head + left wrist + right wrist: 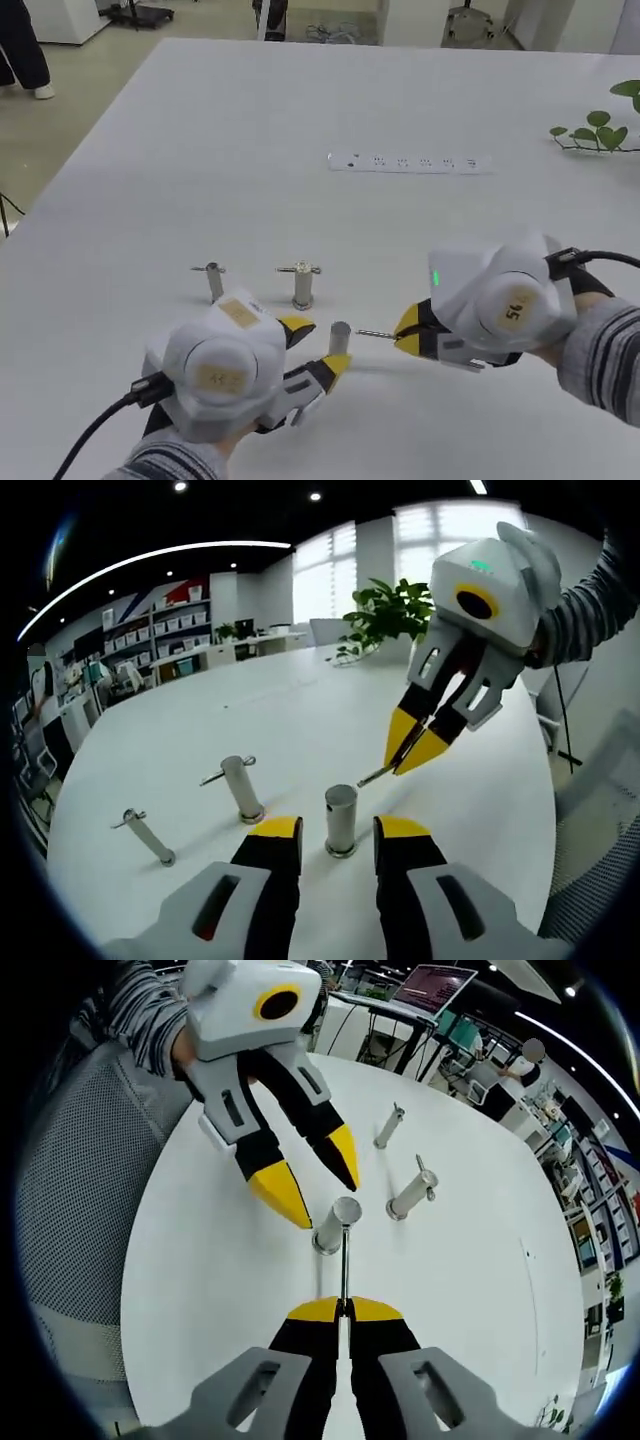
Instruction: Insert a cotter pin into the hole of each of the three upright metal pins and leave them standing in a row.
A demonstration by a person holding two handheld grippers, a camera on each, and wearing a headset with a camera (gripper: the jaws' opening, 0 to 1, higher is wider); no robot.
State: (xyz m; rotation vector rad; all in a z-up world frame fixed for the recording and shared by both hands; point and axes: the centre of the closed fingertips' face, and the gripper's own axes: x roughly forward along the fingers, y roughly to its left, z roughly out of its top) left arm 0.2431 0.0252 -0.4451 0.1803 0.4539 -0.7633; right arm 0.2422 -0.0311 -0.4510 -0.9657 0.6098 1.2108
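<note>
Left gripper [318, 345]: is being held released, its yellow-tipped jaws being kept apart on either side of the short upright silver metal pin [340, 338]; in the left gripper view a gap is being shown on each side.
Right gripper [403, 335]: is being held clenched on the thin silver wire cotter pin [375, 334], which is being pointed level at the flanked pin's top.
Cotter pin tip: is being held just beside, perhaps against, that pin's upper end; whether it is entering a hole cannot be told.
Middle silver metal pin [303, 285]: is being seen upright beyond the flanked one, with a cotter pin being carried crosswise through its top.
Far-left silver metal pin [214, 282]: is being seen upright beside it, likewise crossed by a cotter pin.
White table [300, 120]: all three pins are being borne on it.
White power strip [410, 162]: is being seen well beyond the pins.
</note>
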